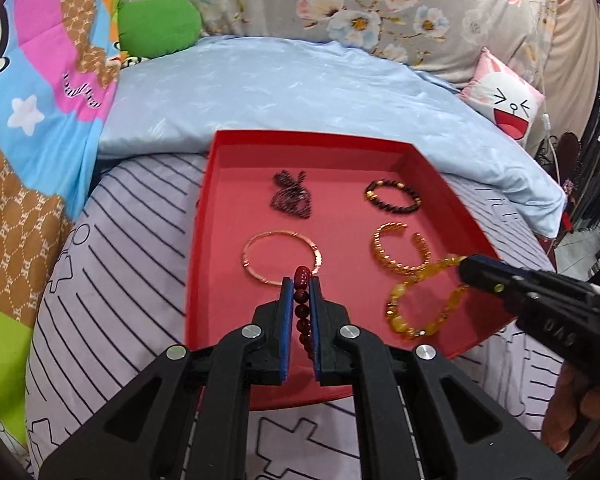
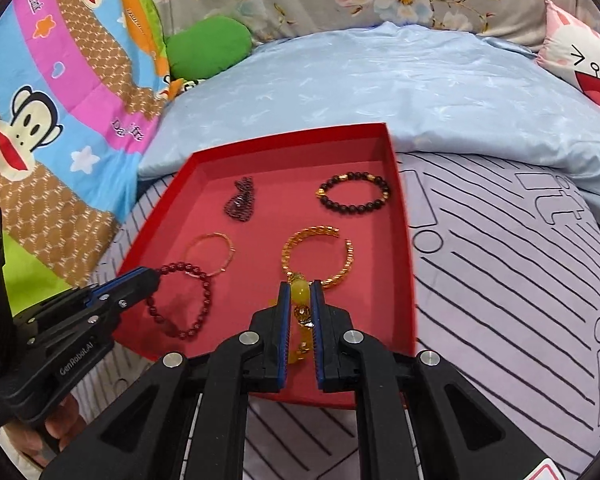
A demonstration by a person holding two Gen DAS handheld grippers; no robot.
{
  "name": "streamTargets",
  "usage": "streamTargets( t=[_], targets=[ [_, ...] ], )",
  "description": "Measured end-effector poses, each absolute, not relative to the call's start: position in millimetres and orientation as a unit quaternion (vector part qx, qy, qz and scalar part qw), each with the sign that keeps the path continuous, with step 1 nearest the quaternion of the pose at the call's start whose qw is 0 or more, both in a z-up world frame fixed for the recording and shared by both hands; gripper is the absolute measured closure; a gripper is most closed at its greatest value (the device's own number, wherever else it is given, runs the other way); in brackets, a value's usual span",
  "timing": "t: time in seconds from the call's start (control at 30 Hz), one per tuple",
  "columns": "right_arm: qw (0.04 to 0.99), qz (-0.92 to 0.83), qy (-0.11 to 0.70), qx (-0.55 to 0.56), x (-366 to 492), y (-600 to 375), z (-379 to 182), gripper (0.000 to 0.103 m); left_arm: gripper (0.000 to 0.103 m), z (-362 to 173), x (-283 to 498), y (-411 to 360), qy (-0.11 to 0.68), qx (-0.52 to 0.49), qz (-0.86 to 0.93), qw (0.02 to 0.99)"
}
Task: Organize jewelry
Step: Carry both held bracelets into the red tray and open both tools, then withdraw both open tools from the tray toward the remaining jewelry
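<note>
left tongs [image 1: 301, 286] pinch red bracelet [image 2: 182, 300] | right tongs [image 2: 300, 286] pinch amber bracelet [image 1: 424, 304] | tray [image 1: 340, 140]: six pieces

A shallow red cardboard tray [image 1: 440, 184] holds a dark red beaded bracelet [image 2: 188, 300], a translucent yellow amber bracelet [image 1: 420, 308], a thin rose-gold bangle [image 1: 256, 252], a gold chain cuff [image 2: 320, 252] and a black-and-gold beaded bracelet [image 2: 354, 192]. At lower right, the lilac bedsheet [image 2: 500, 280] bears dark stripes. A pale blue pillow [image 1: 300, 88] lies above.

Ahead of the gripper lies a pale blue pillow [image 1: 300, 88], with a green cushion [image 1: 158, 24] beyond-left, a cartoon blanket [image 1: 40, 92] left, and a rabbit-face pillow [image 1: 504, 104] right.
</note>
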State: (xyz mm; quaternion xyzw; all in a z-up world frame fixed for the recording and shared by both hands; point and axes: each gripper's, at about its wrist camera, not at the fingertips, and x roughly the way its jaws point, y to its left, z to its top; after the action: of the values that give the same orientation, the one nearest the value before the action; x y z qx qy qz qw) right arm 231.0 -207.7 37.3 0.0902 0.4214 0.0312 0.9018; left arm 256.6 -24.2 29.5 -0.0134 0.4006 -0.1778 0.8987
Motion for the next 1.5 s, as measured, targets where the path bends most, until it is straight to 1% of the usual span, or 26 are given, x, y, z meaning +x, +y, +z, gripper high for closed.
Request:
streamTargets(
  t=[0.3, 0.33, 0.37, 0.4, 0.43, 0.53, 0.83, 1.07, 1.2, 1.5],
  targets=[
    [0.909, 0.008, 0.415, 0.049, 229.8, -206.7, 30.8, 0.093, 0.095, 19.6, 255.0, -21.7, 0.394, 0.015, -0.142, 0.908],
    [0.910, 0.007, 0.413, 0.047, 229.1, -206.5, 31.0, 0.092, 0.094, 19.4, 253.8, -21.6, 0.391, 0.019, -0.137, 0.910],
    [0.910, 0.006, 0.412, 0.045, 228.7, -206.1, 31.2, 0.091, 0.092, 19.6, 253.1, -21.5, 0.388, 0.021, -0.135, 0.911],
    [0.912, 0.003, 0.409, 0.043, 227.3, -206.4, 31.9, 0.089, 0.083, 19.8, 252.8, -21.4, 0.387, 0.022, -0.133, 0.912],
    [0.912, 0.001, 0.407, 0.044, 226.7, -207.1, 32.6, 0.088, 0.072, 20.5, 251.7, -20.7, 0.384, 0.023, -0.127, 0.914],
    [0.914, 0.001, 0.403, 0.047, 224.3, -209.1, 35.5, 0.086, 0.069, 24.0, 248.1, -21.3, 0.375, 0.025, -0.123, 0.918],
    [0.922, 0.003, 0.385, 0.036, 209.2, -204.1, 54.5, 0.085, 0.069, 41.3, 235.6, -20.1, 0.358, 0.030, -0.118, 0.926],
    [0.925, 0.010, 0.377, 0.035, 177.2, -199.0, 66.7, 0.085, 0.069, 52.4, 212.9, -14.8, 0.353, 0.029, -0.119, 0.927],
    [0.922, 0.016, 0.386, 0.033, 153.5, -194.4, 64.3, 0.085, 0.069, 51.9, 191.5, -11.2, 0.355, 0.034, -0.117, 0.927],
    [0.912, 0.031, 0.406, 0.050, 101.8, -182.1, 49.5, 0.085, 0.069, 41.1, 143.8, -0.6, 0.376, 0.011, -0.119, 0.919]
  ],
)
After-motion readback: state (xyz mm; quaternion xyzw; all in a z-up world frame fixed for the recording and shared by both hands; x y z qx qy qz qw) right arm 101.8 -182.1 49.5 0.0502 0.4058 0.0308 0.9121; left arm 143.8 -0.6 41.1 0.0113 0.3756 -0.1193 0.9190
